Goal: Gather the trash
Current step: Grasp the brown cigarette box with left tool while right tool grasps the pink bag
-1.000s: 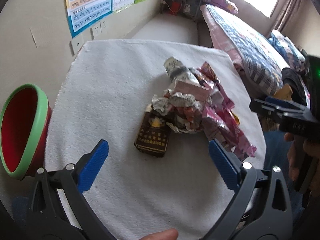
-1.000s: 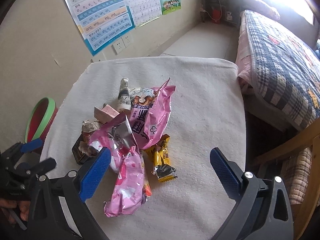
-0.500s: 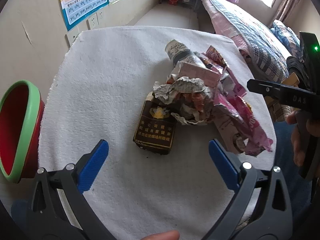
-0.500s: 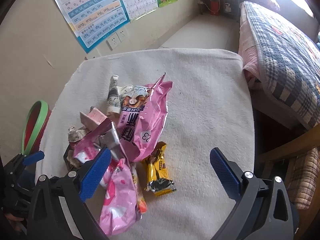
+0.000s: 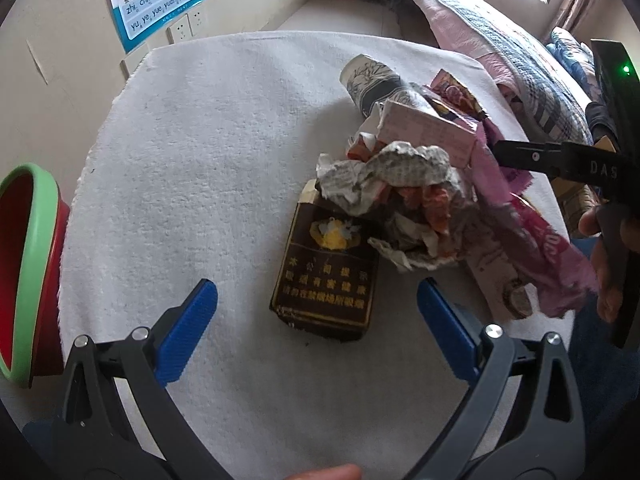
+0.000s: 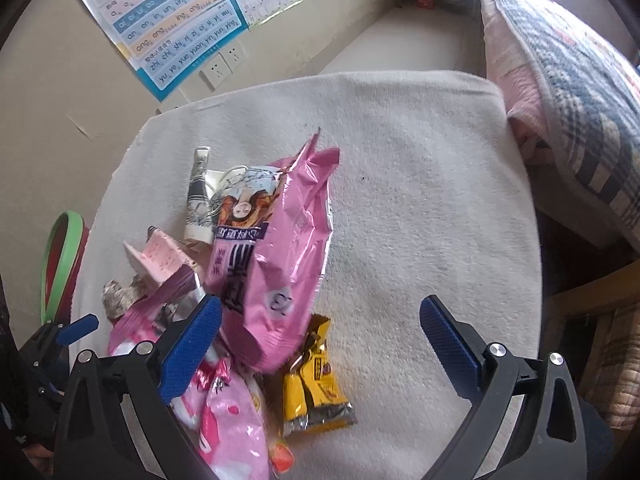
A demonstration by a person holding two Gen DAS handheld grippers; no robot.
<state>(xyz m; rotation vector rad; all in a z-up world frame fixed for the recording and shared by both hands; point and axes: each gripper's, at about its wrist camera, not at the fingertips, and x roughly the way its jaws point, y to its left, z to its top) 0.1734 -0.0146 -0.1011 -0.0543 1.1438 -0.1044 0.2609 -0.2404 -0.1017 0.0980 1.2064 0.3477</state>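
Observation:
A heap of trash lies on a white towel-covered table [image 5: 224,152]. In the left wrist view a dark brown cigarette pack [image 5: 326,276] lies nearest, with crumpled paper [image 5: 392,184], a pink box [image 5: 428,128] and pink wrappers [image 5: 536,256] behind it. My left gripper [image 5: 318,316] is open, its jaws either side of the pack's near end. In the right wrist view a big pink snack bag [image 6: 276,256] and a yellow wrapper [image 6: 312,384] lie in front. My right gripper [image 6: 320,344] is open over the yellow wrapper, its left finger [image 6: 192,344] against the pink bag.
A red bin with a green rim [image 5: 24,260] stands at the table's left edge; it also shows in the right wrist view [image 6: 64,264]. A bed with a plaid quilt [image 6: 580,80] lies to the right. A wall with posters [image 6: 176,20] is behind.
Both grippers have moved forward and down toward the heap, which now looks larger. The left gripper now straddles the cigarette pack; the right one has reached the pink bag and yellow wrapper.

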